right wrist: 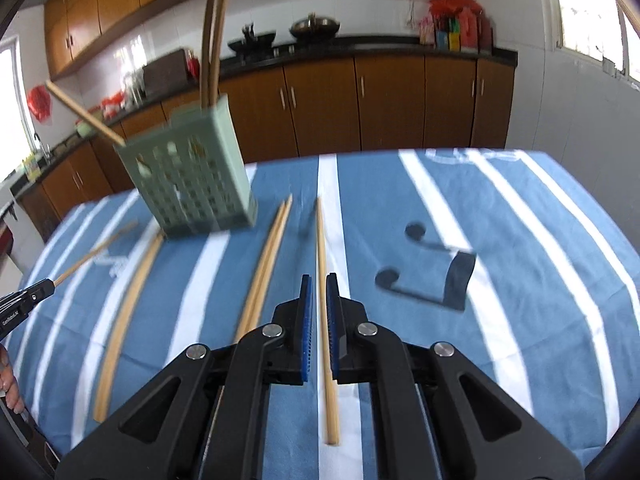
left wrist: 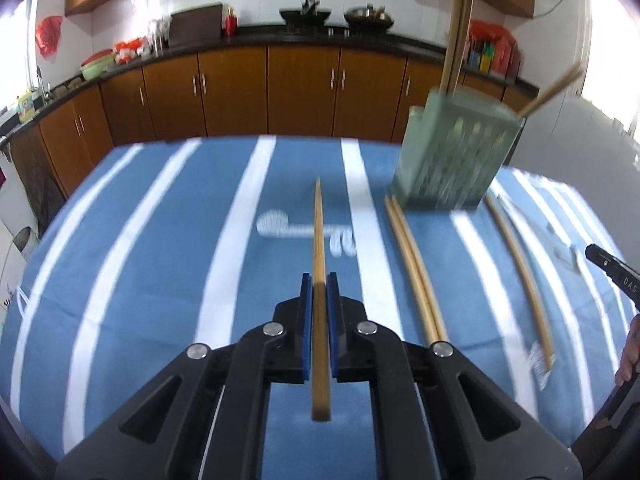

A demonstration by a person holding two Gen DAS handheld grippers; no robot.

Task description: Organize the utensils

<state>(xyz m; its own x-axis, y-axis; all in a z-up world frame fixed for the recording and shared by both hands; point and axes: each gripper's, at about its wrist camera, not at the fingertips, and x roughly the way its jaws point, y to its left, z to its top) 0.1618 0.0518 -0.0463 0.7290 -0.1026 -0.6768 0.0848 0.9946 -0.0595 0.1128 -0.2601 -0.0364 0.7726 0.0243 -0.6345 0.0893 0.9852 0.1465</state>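
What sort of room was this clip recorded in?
Most likely a home kitchen: wooden base cabinets under a dark countertop, woks on a stove, and a sink tap at the far left.

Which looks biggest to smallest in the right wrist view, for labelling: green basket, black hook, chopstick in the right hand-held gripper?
1. Chopstick, longest, though nearness inflates it.
2. Green basket, bulkiest.
3. Black hook, smallest.
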